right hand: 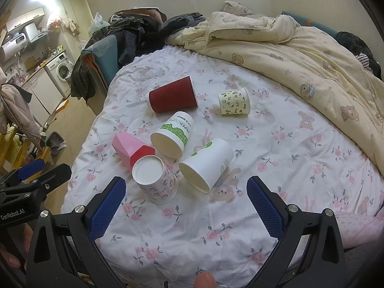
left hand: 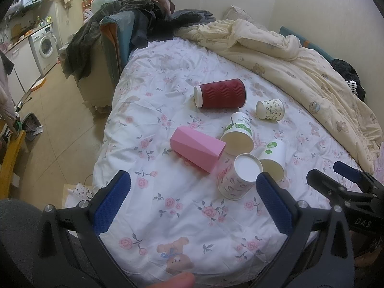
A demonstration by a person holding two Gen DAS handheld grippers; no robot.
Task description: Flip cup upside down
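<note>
Six cups sit on a bed with a white flowered sheet. The left gripper has its blue fingers spread wide and holds nothing. The right gripper is spread wide too and is empty.

Closest to both grippers is a white paper cup with small pink pictures. It stands upside down, flat bottom up. Just beside it a pink cup with flat sides lies on its side. A white cup with a green sprout lies tipped over, mouth toward the grippers. A white and green paper cup lies next to it. Farther back lie a dark red ribbed cup and a small yellow spotted cup. A yellow bear blanket is bunched up behind them.
</note>
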